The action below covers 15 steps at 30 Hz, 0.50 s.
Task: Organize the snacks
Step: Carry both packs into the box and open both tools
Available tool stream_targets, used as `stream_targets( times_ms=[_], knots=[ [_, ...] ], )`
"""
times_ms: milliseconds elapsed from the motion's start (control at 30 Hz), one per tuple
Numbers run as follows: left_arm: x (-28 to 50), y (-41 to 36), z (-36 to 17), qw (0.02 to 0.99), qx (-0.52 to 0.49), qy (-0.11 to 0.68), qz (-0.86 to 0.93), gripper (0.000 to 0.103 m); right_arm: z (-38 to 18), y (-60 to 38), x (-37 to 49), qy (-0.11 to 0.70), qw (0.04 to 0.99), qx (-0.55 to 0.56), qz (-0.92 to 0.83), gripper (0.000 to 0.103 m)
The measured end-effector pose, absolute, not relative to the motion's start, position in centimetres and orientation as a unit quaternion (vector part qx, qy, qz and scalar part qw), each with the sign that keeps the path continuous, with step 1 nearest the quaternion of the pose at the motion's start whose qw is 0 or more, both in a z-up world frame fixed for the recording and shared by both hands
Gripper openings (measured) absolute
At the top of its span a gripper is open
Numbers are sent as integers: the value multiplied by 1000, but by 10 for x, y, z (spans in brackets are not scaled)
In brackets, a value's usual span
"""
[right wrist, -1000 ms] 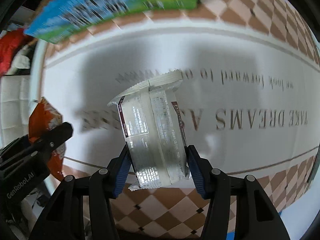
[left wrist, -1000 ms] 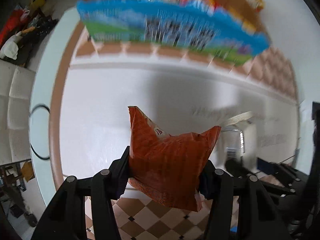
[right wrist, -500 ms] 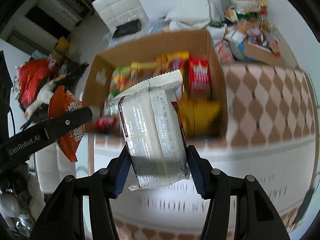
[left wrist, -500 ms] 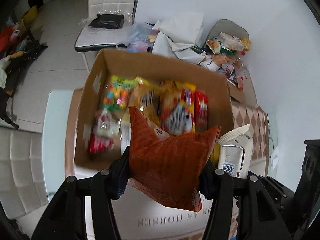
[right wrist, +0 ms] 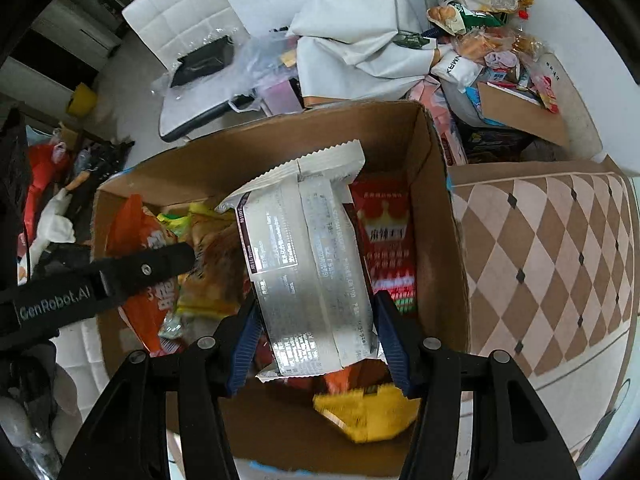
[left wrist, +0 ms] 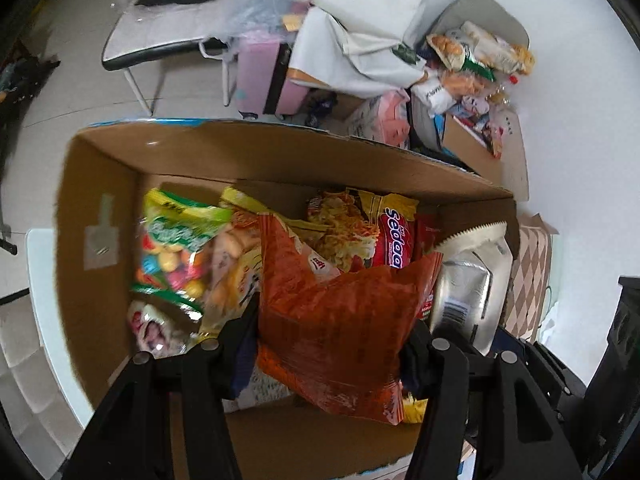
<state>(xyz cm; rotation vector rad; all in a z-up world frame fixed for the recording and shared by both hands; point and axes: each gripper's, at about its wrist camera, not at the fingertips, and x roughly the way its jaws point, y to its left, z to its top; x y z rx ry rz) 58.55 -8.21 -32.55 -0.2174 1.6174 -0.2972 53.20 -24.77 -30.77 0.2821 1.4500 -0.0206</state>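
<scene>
My left gripper (left wrist: 332, 344) is shut on an orange snack bag (left wrist: 340, 320) and holds it over the open cardboard box (left wrist: 280, 160). My right gripper (right wrist: 316, 336) is shut on a silver foil snack pack (right wrist: 308, 272) and holds it over the same box (right wrist: 440, 240), right of the left gripper (right wrist: 120, 276). The box holds several snack packs: a green candy bag (left wrist: 176, 248), a red noodle pack (left wrist: 394, 240), a red pack (right wrist: 388, 248) and a yellow bag (right wrist: 368, 412). The silver pack also shows in the left wrist view (left wrist: 468, 288).
The box stands on a table with a brown and white checked cloth (right wrist: 552, 264). Behind it are a chair (left wrist: 160, 40), white bags (left wrist: 360, 40), a pile of snacks (left wrist: 472, 64) and a smaller cardboard box (right wrist: 520, 116).
Both grippers have lifted their packs from low over the tablecloth in front of the box to above the open box, and moved closer over its contents.
</scene>
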Motion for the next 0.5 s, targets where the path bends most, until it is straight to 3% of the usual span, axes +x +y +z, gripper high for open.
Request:
stream_targets(
  times_ms=[133,200,333,500],
  knots=[
    [591,-92,-335,666,-91,727,-137,57,-328,-251,549,673,726,139,3,59],
    [591,-93,-338,666,-88,728,-137,65,-335,-252,553,681,719,142,6,60],
    [591,-93,-338,673,-83,722,-136,84,-340,-250,557,686,718,118,8,87],
    [587,-91,-326,688,-77,709,-134,87,-335,-246,555,685,721,105,7,88]
  ],
)
